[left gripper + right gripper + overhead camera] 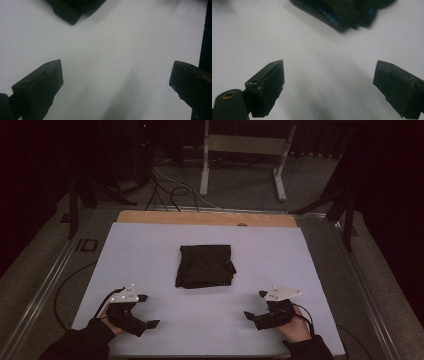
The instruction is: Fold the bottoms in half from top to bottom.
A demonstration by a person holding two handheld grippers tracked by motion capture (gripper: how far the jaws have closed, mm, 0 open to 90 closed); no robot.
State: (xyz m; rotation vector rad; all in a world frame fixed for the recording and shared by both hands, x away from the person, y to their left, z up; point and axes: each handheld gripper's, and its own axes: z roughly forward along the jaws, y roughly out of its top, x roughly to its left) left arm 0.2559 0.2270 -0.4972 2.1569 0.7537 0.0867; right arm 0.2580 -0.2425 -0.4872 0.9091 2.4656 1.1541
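Folded black cloth point(205, 266) lay frame centre on white worktop point(150, 250), no legible label; left tongs point(148, 310) and right tongs point(254, 304) open, empty.

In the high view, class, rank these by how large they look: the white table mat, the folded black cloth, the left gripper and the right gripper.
1. white table mat
2. folded black cloth
3. left gripper and right gripper: they look about alike, so no ranking between them.

black cloth point(205, 266) | folded, flat | mid-table, untouched
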